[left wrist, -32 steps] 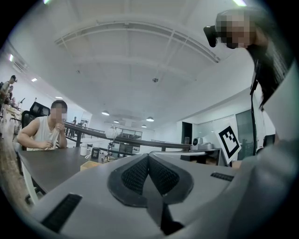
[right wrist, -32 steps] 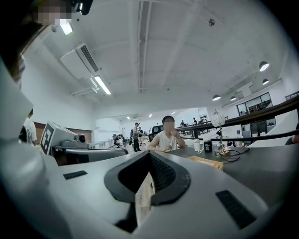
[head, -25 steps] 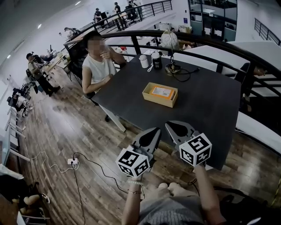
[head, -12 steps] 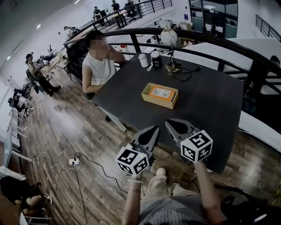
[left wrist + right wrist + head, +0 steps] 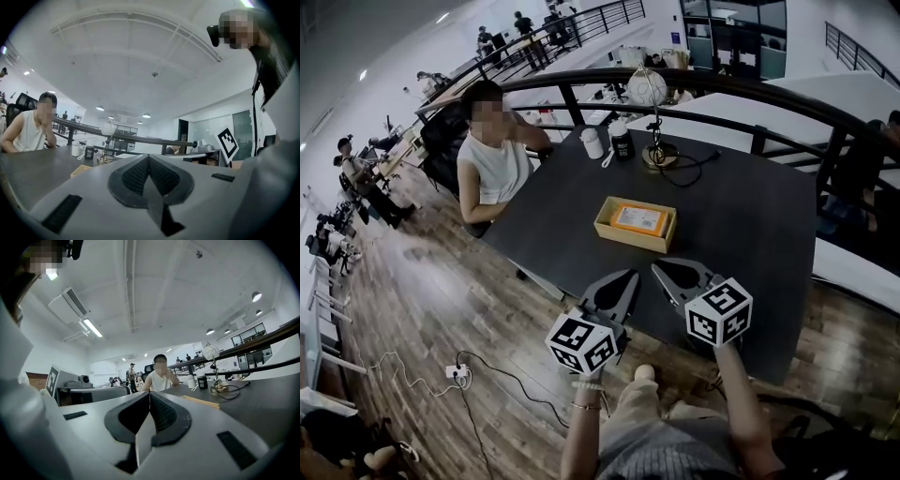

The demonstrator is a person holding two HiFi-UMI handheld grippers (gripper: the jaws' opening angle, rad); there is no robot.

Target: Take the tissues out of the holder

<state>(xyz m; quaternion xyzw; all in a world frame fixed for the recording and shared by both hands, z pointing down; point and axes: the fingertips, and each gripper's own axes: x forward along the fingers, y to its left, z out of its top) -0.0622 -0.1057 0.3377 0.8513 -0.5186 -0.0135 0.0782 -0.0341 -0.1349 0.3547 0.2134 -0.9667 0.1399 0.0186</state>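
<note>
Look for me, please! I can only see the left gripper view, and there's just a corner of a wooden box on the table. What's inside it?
Observer: The head view looks down into the wooden holder. A flat pack with an orange top lies in it.
Operator: Is my other gripper holding anything?
Observer: No. The right gripper has its jaws shut together, with nothing between them.
Operator: Are we touching the box?
Observer: Not yet. In the head view the left gripper and the right one reach just over the near edge of the table, with bare tabletop between them and the holder.
</note>
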